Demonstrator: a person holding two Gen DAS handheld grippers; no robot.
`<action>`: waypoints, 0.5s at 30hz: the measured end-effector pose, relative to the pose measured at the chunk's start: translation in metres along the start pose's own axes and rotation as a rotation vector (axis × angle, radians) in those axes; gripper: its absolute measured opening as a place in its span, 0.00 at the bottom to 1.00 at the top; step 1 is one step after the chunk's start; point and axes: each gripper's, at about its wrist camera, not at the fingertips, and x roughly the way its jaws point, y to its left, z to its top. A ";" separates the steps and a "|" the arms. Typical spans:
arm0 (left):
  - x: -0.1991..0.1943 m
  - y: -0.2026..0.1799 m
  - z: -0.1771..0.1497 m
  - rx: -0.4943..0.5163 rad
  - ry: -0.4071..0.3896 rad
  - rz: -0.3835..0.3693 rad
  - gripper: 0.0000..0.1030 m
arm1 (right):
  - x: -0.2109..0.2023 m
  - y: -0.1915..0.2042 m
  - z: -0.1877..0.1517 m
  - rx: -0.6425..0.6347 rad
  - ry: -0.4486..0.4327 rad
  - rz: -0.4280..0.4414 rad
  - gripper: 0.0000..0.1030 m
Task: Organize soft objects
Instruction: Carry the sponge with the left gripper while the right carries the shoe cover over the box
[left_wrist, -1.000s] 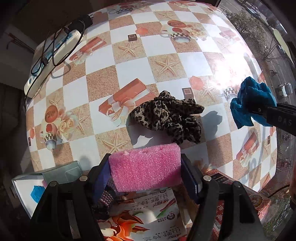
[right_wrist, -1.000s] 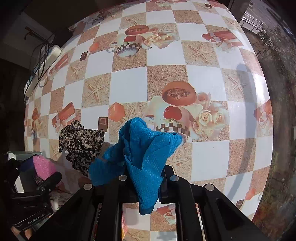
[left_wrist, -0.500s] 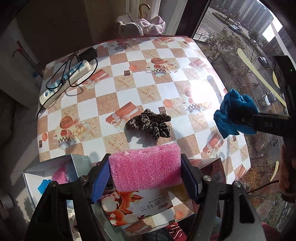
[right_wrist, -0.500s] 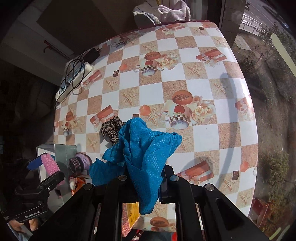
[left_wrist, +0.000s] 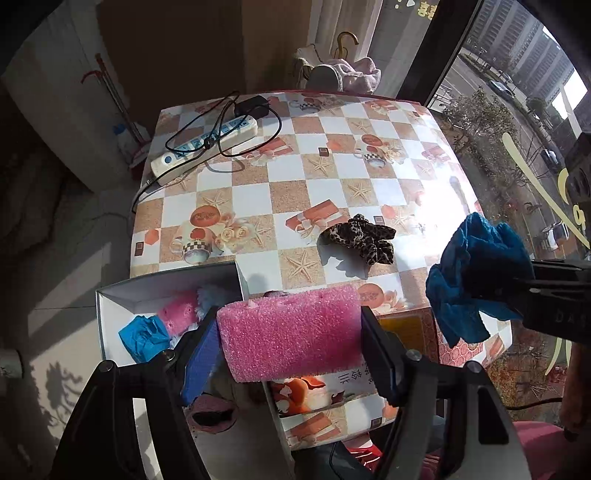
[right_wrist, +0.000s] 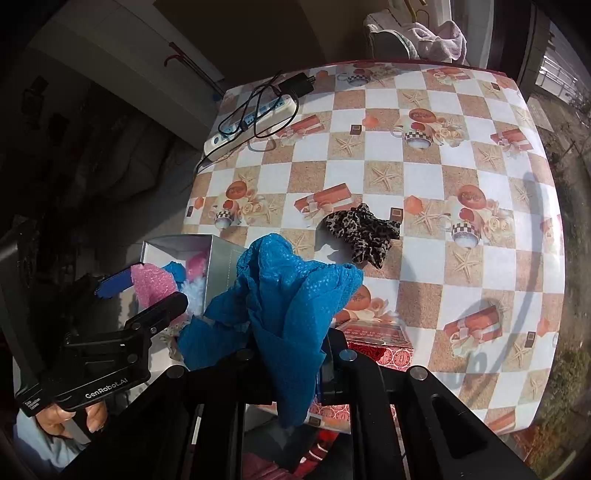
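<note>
My left gripper (left_wrist: 290, 345) is shut on a pink foam block (left_wrist: 290, 334), held high over the table's near edge; the same block (right_wrist: 153, 284) shows at the left of the right wrist view. My right gripper (right_wrist: 291, 354) is shut on a crumpled blue cloth (right_wrist: 288, 299), which hangs at the right of the left wrist view as the blue cloth (left_wrist: 476, 273). A leopard-print scrunchie (left_wrist: 360, 240) lies on the checkered table (left_wrist: 306, 192). A white open box (left_wrist: 110, 295) off the table's near-left corner holds blue and pink soft things.
A white power strip (left_wrist: 205, 147) with black cables lies at the table's far left. A printed carton (left_wrist: 321, 395) and a red box (right_wrist: 376, 339) sit at the near edge. A chair with pink cloth (left_wrist: 347, 74) stands beyond the table. A window runs along the right.
Both grippers have risen and drawn back from the table, each keeping its load. The table now looks smaller, and the white box with its contents has come into view.
</note>
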 end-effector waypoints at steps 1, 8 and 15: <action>-0.002 0.006 -0.003 -0.012 -0.005 0.013 0.73 | 0.004 0.007 -0.001 -0.013 0.010 0.005 0.14; 0.000 0.046 -0.034 -0.078 0.035 0.072 0.73 | 0.034 0.053 -0.003 -0.135 0.094 0.019 0.14; 0.004 0.075 -0.068 -0.160 0.076 0.104 0.73 | 0.055 0.093 -0.004 -0.240 0.147 0.024 0.14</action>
